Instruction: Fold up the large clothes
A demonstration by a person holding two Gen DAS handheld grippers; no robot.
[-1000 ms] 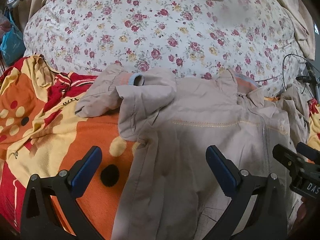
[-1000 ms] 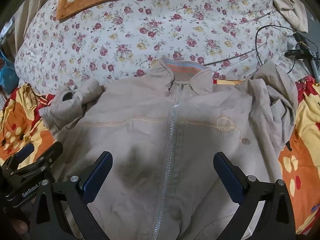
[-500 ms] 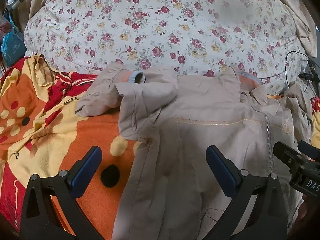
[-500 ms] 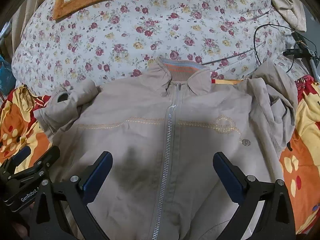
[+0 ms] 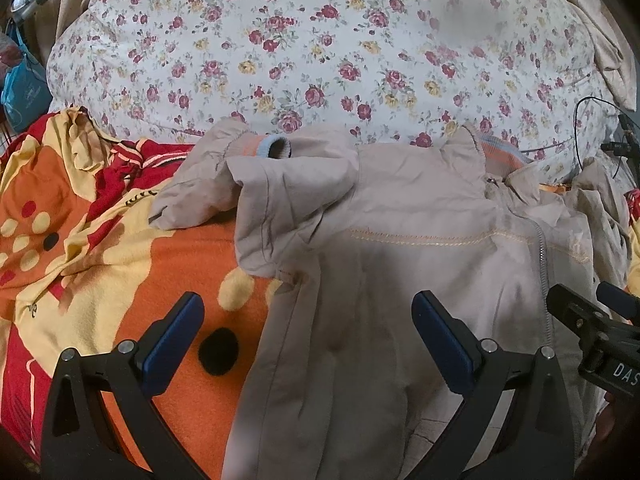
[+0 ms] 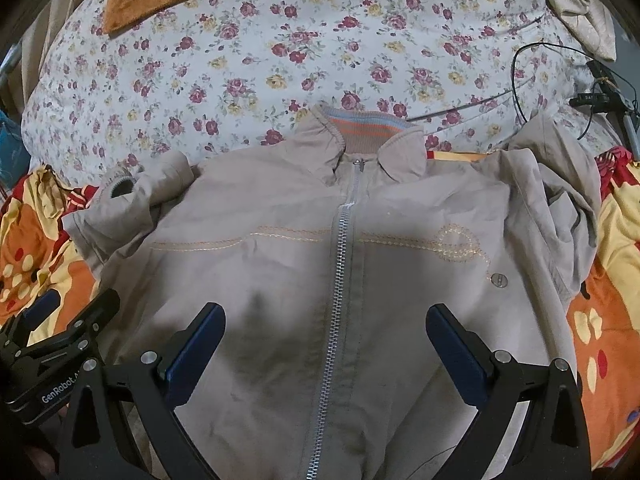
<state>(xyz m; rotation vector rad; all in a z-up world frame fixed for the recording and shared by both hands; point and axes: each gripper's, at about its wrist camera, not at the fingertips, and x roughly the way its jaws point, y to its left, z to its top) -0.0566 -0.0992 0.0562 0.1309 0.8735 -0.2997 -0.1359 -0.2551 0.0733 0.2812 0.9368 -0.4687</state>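
Beige zip-up jacket [image 6: 320,280] lies face up and zipped on the bed, collar toward the floral duvet [image 6: 320,40], body resting on the orange-yellow patterned blanket [image 5: 120,280]. Progress looks early: the torso is spread roughly flat, but no body fold is visible. The wearer's right sleeve [image 5: 240,184] is bunched and doubled over near the shoulder, its striped cuff [image 5: 276,148] showing, not laid neatly; the other sleeve [image 6: 560,208] is crumpled at the far side of the jacket. Left to do, as a judgement: lay both sleeves across the chest, then fold the body up from the hem; the hem itself is out of view. Left gripper [image 5: 306,340] has its jaws spread wide with nothing between them, hovering over the jacket's side edge where it meets the blanket. Right gripper [image 6: 324,344] is likewise wide apart and holding nothing, centred above the zipper [image 6: 340,280] on the lower chest; whether either one touches the fabric can't be told. Readable writing: "GenRobot" printed on the left gripper's body as seen in the right wrist view, and "DAS" cut off on the right gripper's body in the left wrist view. A snap button [image 6: 499,279] and an embroidered swirl [image 6: 460,244] show on the chest, no legible brand. Black cable [image 6: 520,80] lies on the duvet, apart from the jacket.
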